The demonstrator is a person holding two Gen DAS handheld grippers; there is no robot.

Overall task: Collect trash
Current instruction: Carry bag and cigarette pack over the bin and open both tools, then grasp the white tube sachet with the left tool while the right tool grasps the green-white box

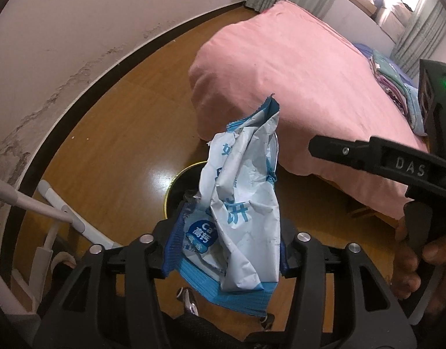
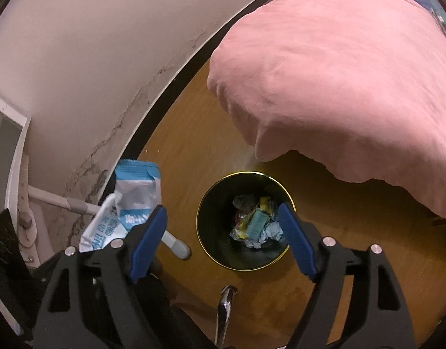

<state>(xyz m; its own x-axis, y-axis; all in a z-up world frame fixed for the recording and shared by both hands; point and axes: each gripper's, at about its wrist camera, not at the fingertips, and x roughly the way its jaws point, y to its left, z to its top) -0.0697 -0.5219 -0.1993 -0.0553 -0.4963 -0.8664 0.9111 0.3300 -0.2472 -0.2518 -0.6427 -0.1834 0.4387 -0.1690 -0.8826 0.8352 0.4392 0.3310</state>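
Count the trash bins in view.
1. The black bin stands on the wood floor beside the pink bed, partly filled with trash. In the left view, the held wrapper mostly hides it.

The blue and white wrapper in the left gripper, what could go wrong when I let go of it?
The wrapper is light, crumpled and long; released by the left gripper off-centre, it may catch the bin rim or drift onto the floor. The bin already holds trash, so it may perch on top. The open right gripper hangs over the bin opening and could block the drop.
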